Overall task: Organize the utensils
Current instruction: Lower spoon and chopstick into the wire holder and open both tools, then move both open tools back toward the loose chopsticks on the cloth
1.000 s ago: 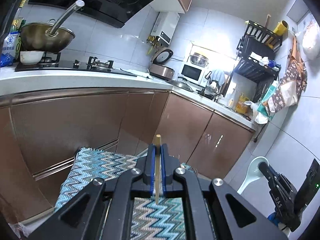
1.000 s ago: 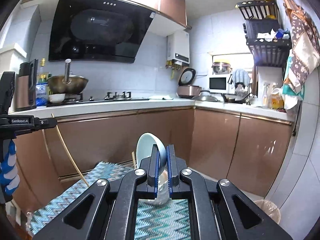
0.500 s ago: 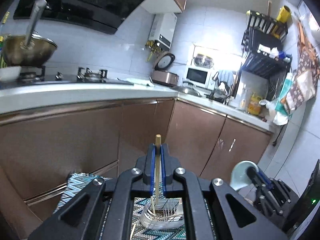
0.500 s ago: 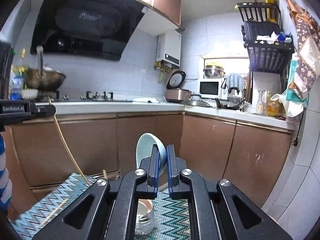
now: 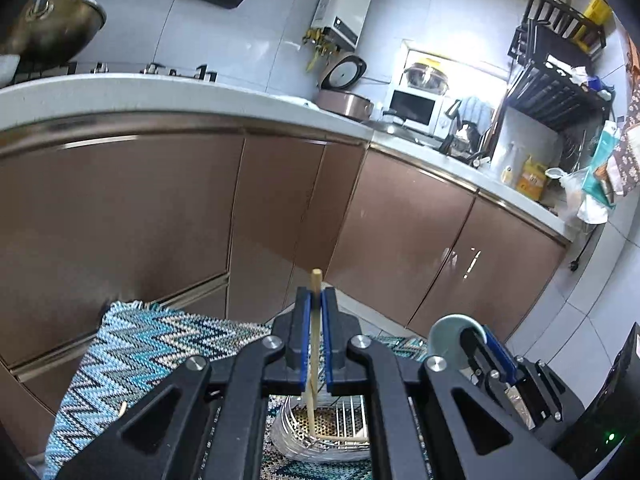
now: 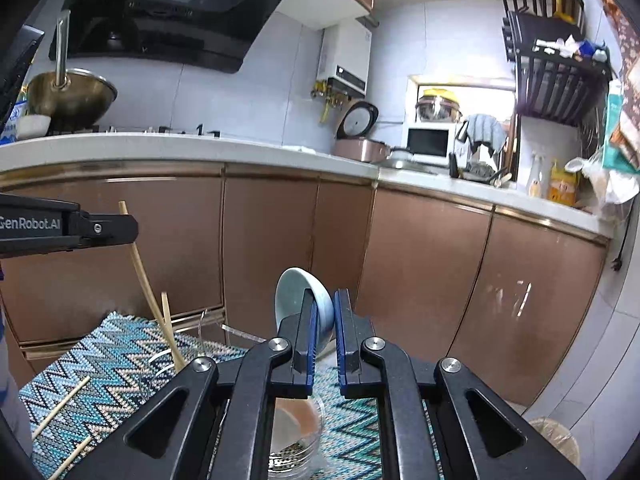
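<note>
- Walls: pale glossy tile.
- Counter: white worktop, L-shaped, over brown glossy cabinet doors.
- Range hood, black, above a hob with a wok.
- Water heater, white, wall-mounted.
- Rice cooker; microwave beside it.
- Black wire rack, corner.
- Floor: pale tile; wicker bin.
- Lit niche behind the microwave.

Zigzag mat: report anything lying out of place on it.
Two loose chopsticks lie askew on the zigzag mat at its left edge, outside the wire holder where another chopstick already lies.
</note>
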Demonstrator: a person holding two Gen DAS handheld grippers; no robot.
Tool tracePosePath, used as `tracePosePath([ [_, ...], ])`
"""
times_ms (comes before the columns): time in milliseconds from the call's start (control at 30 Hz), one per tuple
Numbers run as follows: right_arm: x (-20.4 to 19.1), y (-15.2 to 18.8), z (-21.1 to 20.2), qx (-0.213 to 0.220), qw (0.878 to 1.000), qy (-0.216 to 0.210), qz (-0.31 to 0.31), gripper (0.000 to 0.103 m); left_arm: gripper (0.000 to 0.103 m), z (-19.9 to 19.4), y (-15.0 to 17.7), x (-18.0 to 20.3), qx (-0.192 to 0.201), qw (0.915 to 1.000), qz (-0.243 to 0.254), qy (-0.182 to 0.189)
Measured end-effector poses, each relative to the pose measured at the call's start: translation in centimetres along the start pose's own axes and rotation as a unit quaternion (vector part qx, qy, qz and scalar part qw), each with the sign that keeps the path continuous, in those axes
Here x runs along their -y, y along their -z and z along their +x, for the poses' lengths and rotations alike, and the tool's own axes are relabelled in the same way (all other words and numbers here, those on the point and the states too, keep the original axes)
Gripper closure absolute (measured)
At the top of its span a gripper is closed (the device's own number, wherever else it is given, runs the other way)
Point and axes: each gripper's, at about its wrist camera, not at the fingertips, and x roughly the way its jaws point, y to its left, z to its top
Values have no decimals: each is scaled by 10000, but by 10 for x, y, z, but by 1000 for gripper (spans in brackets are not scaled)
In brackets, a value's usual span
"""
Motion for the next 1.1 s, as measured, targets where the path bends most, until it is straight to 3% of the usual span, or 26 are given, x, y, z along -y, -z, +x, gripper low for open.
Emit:
tracePosePath([
  [67, -2, 7, 3, -108, 9999, -94, 10, 90, 98, 0, 5, -4, -2, 10000, -12, -39],
  [167, -1, 11, 0, -171, 9997, -156, 71, 69, 97, -5, 7, -7, -9, 10000, -30, -64],
  [433, 10, -1, -42, -2, 9999, -42, 164, 57, 79, -58, -5, -5, 270, 9996, -30, -108],
  [533, 17, -9, -67, 60, 9996, 4, 259, 54, 73, -83, -9, -5, 352, 9993, -60, -133],
  [767, 27, -23, -135, 215, 9987, 76, 458, 36, 62, -148, -4, -8, 515, 9984, 52, -247],
  [1100, 27, -35, -230, 521, 9965, 32, 647, 10, 61, -247, 13, -32, 782, 9960, 98, -425],
])
